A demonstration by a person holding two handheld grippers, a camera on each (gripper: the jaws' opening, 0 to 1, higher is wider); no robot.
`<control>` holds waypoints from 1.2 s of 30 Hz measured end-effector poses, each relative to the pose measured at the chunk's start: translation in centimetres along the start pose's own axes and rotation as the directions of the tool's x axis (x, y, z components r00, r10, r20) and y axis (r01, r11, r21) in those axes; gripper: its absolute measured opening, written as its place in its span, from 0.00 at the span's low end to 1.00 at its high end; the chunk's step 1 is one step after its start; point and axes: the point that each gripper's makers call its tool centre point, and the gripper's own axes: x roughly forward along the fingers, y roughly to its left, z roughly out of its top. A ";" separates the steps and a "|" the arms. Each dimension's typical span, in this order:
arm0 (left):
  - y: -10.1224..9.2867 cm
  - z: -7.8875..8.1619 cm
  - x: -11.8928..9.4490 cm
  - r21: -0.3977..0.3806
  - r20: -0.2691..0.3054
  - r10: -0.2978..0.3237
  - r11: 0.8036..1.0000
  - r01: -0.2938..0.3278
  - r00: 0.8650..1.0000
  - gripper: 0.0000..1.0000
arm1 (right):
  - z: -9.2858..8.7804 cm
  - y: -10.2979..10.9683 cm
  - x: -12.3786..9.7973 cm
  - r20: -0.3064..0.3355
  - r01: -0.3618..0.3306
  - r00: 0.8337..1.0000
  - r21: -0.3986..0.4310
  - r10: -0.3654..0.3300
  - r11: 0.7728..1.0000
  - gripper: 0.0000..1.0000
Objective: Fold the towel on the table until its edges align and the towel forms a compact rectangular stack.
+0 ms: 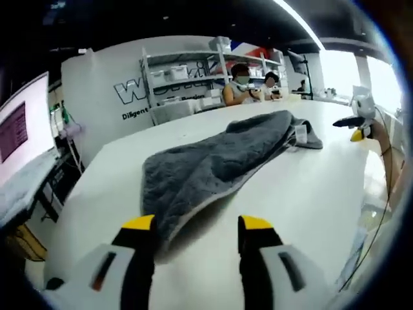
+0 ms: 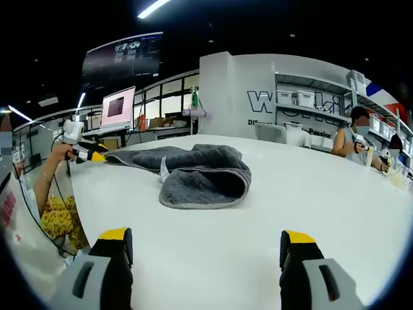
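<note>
I see the towel (image 1: 219,161) lying rumpled on the surface (image 1: 310,194), its long axis running between my hand-held grippers. Left hand-held gripper (image 1: 197,226), jaws apart, is nearest its near end; right hand-held gripper (image 2: 206,242), jaws wide, stands farther off.

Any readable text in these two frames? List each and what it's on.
"W…" large logo letters, rest hidden by shelving: white wall.
"Di§gent", uncertain, cut off: small line under that logo.
Pink monitor, dark overhead screen, towel tag: too small or blurred to read.
</note>
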 end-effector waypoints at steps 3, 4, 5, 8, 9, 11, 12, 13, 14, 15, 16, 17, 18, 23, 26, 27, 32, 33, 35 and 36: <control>-0.7 0.4 -0.2 -0.034 0.039 -0.022 0.999 0.024 0.999 0.66 | -0.2 0.1 0.0 -0.005 0.000 1.000 0.003 0.000 1.000 0.99; -0.9 0.4 -0.3 -0.035 0.047 -0.027 0.999 0.029 0.999 0.70 | -0.2 0.1 0.0 -0.006 0.000 1.000 0.005 0.000 1.000 0.99; -1.0 0.3 -0.3 -0.036 0.046 -0.029 0.999 0.030 0.999 0.71 | -0.2 0.1 0.0 -0.006 0.001 1.000 0.005 -0.001 1.000 0.99; -1.0 0.0 -0.6 -0.027 0.036 -0.016 0.999 0.017 0.999 0.72 | -0.1 0.0 -0.1 -0.003 0.005 1.000 0.006 -0.005 1.000 0.99; -1.0 -0.1 -0.7 -0.028 0.036 -0.015 0.999 0.016 0.999 0.72 | -0.1 -0.1 -0.1 -0.003 0.005 1.000 0.007 -0.005 1.000 0.99; -1.2 0.0 -0.9 -0.035 0.042 -0.014 0.999 0.015 0.999 0.77 | -0.1 -0.2 -0.1 -0.004 0.010 1.000 0.014 -0.010 1.000 0.99; -1.3 0.1 -1.0 -0.047 0.052 -0.017 0.999 0.019 0.998 0.81 | -0.1 -0.3 -0.1 -0.004 0.011 1.000 0.017 -0.011 1.000 0.99; -1.4 0.1 -1.0 -0.053 0.054 -0.019 0.998 0.021 0.998 0.87 | -0.2 -0.3 0.0 -0.005 0.010 1.000 0.018 -0.010 1.000 0.99; -1.5 0.1 -1.0 -0.057 0.053 -0.021 0.998 0.024 0.998 0.90 | -0.2 -0.3 0.0 -0.007 0.010 1.000 0.019 -0.010 1.000 0.99; -1.6 0.1 -1.0 -0.054 0.051 -0.023 0.998 0.026 0.998 0.90 | -0.2 -0.3 0.1 -0.008 0.010 1.000 0.020 -0.010 1.000 0.99; -1.6 0.0 -1.0 -0.052 0.050 -0.024 0.998 0.026 0.998 0.90 | -0.2 -0.3 0.2 -0.008 0.010 1.000 0.022 -0.010 1.000 0.99; -1.7 -0.1 -1.1 -0.050 0.046 -0.024 0.998 0.026 0.999 0.90 | -0.2 -0.2 0.3 -0.010 0.007 1.000 0.025 -0.007 1.000 0.99; -1.8 -0.1 -1.2 -0.058 0.045 -0.027 0.998 0.029 0.999 0.93 | -0.2 -0.1 0.3 -0.009 0.005 1.000 0.026 -0.004 1.000 0.99; -2.5 -0.5 -1.5 -0.107 0.035 -0.048 0.993 0.051 0.998 0.98 | 0.3 0.1 0.6 -0.001 -0.001 1.000 0.037 0.001 0.999 0.99; -3.3 -0.3 -1.9 -0.112 0.050 -0.068 0.991 0.074 0.996 0.99 | 0.7 -0.1 0.8 0.010 0.000 1.000 0.054 -0.001 0.999 0.99; -3.5 -0.1 -2.0 -0.125 0.065 -0.075 0.989 0.083 0.995 0.99 | 0.9 -0.2 1.0 0.013 0.001 1.000 0.059 -0.002 0.998 0.99; -4.4 0.2 -2.1 -0.146 0.094 -0.116 0.981 0.129 0.989 0.99 | 1.8 -0.5 1.8 0.027 -0.005 1.000 0.076 0.003 0.997 0.99; -4.5 0.1 -2.1 -0.141 0.092 -0.121 0.981 0.133 0.988 0.99 | 1.9 -0.5 2.0 0.027 -0.007 1.000 0.079 0.005 0.997 0.99; -4.6 -0.1 -2.1 -0.139 0.088 -0.122 0.981 0.133 0.989 0.99 | 2.1 -0.6 2.4 0.021 -0.008 1.000 0.078 0.006 0.997 0.99; -4.6 -0.1 -2.1 -0.140 0.089 -0.122 0.981 0.134 0.989 0.99 | 2.3 -0.7 2.7 0.017 -0.006 1.000 0.074 0.005 0.997 0.99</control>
